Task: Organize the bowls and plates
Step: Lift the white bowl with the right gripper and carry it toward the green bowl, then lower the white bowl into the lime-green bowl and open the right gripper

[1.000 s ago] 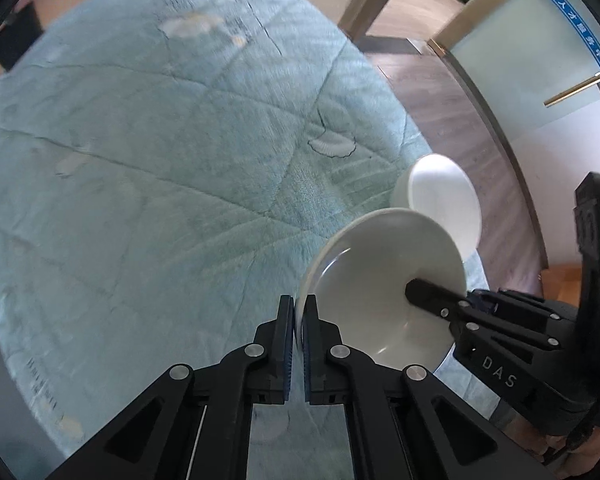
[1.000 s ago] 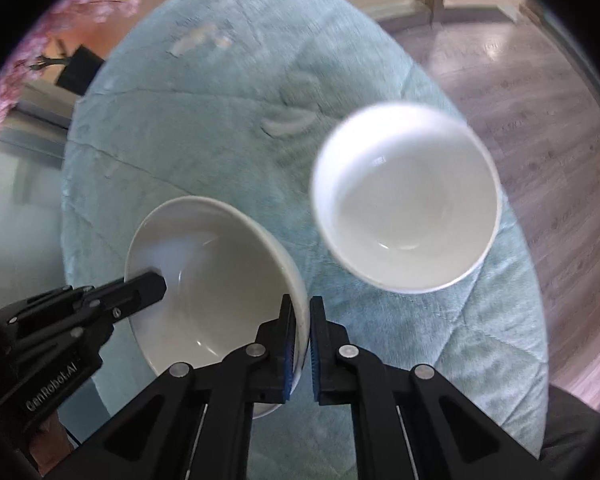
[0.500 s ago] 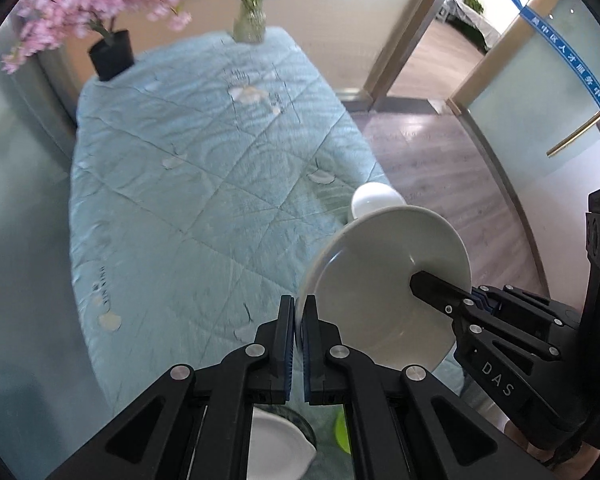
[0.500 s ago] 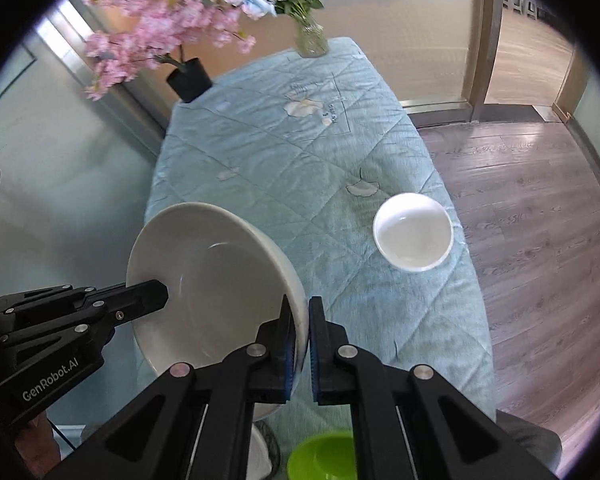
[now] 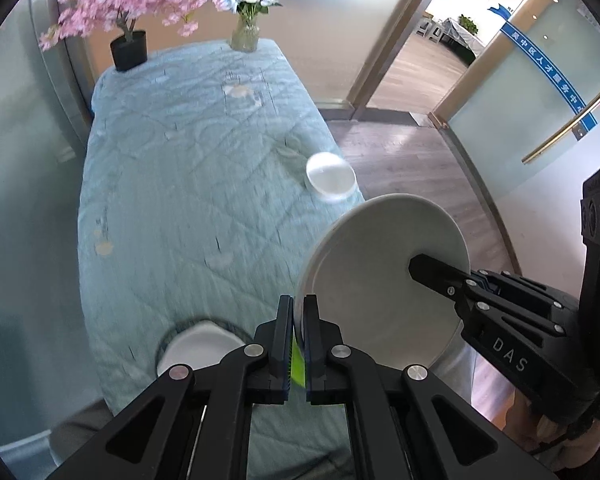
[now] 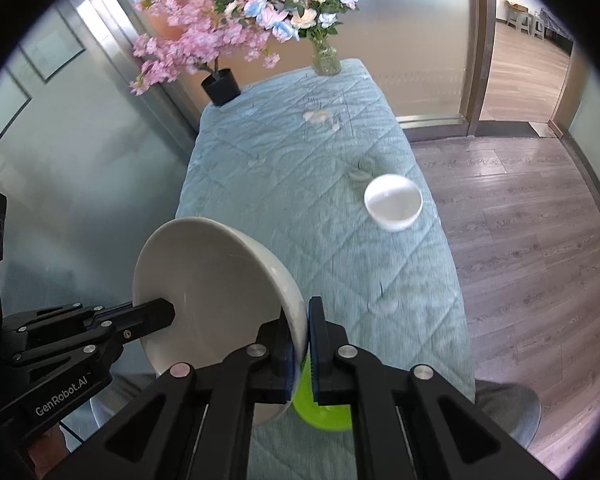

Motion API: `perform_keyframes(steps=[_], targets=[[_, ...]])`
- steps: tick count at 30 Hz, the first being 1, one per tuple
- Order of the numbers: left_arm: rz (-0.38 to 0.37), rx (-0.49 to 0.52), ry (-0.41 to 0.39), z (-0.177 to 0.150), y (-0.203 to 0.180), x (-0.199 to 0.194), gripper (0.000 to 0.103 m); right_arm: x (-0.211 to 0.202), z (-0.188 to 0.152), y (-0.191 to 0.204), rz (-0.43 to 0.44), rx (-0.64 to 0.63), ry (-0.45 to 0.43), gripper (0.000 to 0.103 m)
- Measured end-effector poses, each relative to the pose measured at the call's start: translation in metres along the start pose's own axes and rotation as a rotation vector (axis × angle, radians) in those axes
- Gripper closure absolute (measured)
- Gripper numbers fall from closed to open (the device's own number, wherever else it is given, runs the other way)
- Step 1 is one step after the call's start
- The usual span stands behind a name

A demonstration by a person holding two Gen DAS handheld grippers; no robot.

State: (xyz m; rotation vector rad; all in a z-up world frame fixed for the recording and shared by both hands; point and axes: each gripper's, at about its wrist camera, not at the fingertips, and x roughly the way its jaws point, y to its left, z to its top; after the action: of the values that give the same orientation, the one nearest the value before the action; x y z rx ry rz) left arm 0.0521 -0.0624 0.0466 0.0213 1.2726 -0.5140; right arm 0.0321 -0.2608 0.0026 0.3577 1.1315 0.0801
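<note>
Both grippers hold one large white bowl (image 5: 380, 280) by opposite rims, high above the table. My left gripper (image 5: 298, 320) is shut on its near-left rim; my right gripper (image 6: 302, 328) is shut on its right rim, with the bowl (image 6: 212, 288) tilted. The other gripper's fingers show inside the bowl in each view. A small white bowl (image 5: 331, 177) sits on the table's right edge, also in the right wrist view (image 6: 394, 201). A white dish (image 5: 198, 346) and a green bowl (image 6: 320, 408) lie at the near end, below the grippers.
The long table carries a light blue quilted cloth (image 5: 188, 184). A black pot with pink blossoms (image 5: 129, 50) and a glass vase of flowers (image 5: 244, 36) stand at its far end. Wood floor (image 6: 520, 240) lies to the right, glass walls to the left.
Both grippers have risen and pulled back with the large bowl. The table now looks much farther, and the white dish and green bowl have come into view below.
</note>
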Motion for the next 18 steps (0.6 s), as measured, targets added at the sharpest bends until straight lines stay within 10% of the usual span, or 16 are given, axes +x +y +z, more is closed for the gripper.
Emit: perform_keyframes(steps=[18], targets=[[-0.059,-0.073,0.229,-0.079,-0.001,0.101,0.103,0.050,-0.086,-0.032,-0.057,0.028,0.220,0.097]])
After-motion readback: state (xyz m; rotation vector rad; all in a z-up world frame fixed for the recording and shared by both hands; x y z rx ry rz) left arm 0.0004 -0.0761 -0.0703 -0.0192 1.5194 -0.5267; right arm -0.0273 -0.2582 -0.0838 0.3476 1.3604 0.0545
